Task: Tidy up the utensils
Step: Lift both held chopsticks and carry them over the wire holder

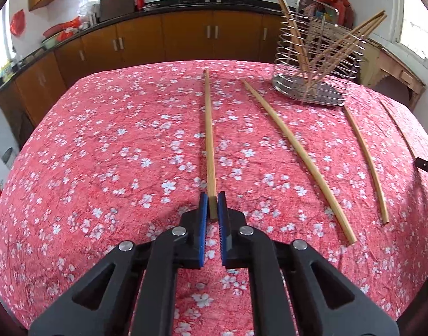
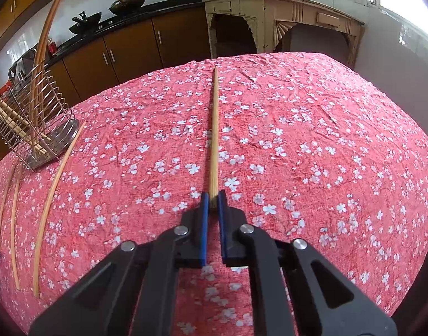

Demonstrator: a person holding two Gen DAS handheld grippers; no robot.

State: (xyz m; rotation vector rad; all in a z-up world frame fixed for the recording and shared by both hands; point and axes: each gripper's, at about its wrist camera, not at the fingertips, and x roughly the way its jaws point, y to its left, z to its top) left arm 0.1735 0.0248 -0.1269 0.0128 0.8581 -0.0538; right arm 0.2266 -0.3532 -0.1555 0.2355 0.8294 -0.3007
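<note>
Gripping near end of chopstick [image 1: 208, 140], left gripper [image 1: 213, 205] has jaws clamped on it, frame centre. Right gripper [image 2: 213, 204] likewise clamped on another chopstick [image 2: 214, 128]. Both sticks lie on floral tablecloth [image 1: 102, 154]. Wire holder [image 1: 316, 64], upper right of left view, already holds several. Sticks likely light, stiff, smooth; end grip may let them pivot.
</note>
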